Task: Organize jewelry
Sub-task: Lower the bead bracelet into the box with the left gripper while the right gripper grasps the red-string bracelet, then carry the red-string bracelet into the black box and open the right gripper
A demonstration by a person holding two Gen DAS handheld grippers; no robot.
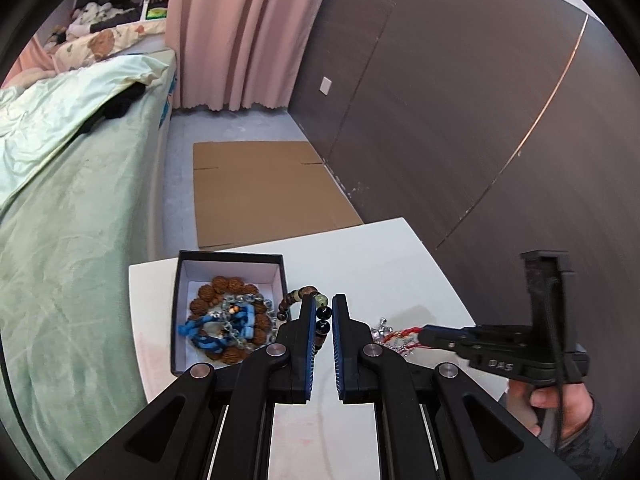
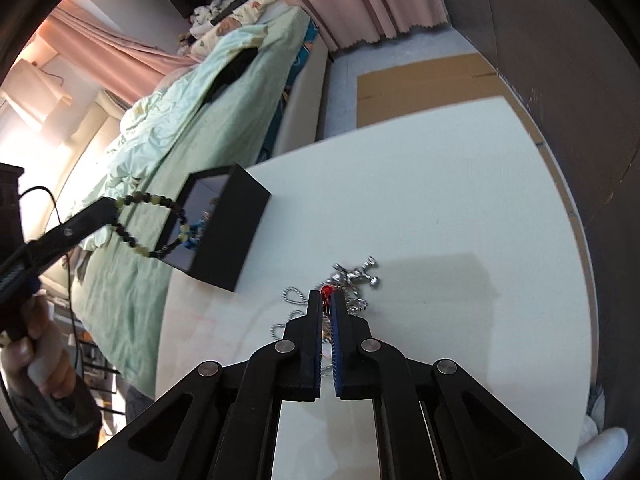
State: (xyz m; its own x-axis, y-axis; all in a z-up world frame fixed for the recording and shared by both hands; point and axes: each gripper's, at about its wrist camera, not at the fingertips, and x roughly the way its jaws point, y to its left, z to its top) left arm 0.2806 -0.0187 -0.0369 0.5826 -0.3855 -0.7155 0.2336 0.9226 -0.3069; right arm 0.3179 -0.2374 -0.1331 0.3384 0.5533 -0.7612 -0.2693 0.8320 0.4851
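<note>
Right gripper (image 2: 327, 300): pinched on red cord (image 2: 327, 290) of silver charm bracelet (image 2: 354, 276), low on white table (image 2: 440, 200).
Left gripper (image 1: 323, 308): clamped on dark bead bracelet (image 1: 306, 294), beside black box (image 1: 230, 258).
Advice: carry over rim, lower, then release.

home bedroom: bed (image 1: 60, 184), pink curtains (image 1: 236, 32)

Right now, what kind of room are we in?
Most likely a bedroom: a bed with a rumpled green duvet, pink curtains to the floor, and a small white table holding a black jewelry box.
</note>
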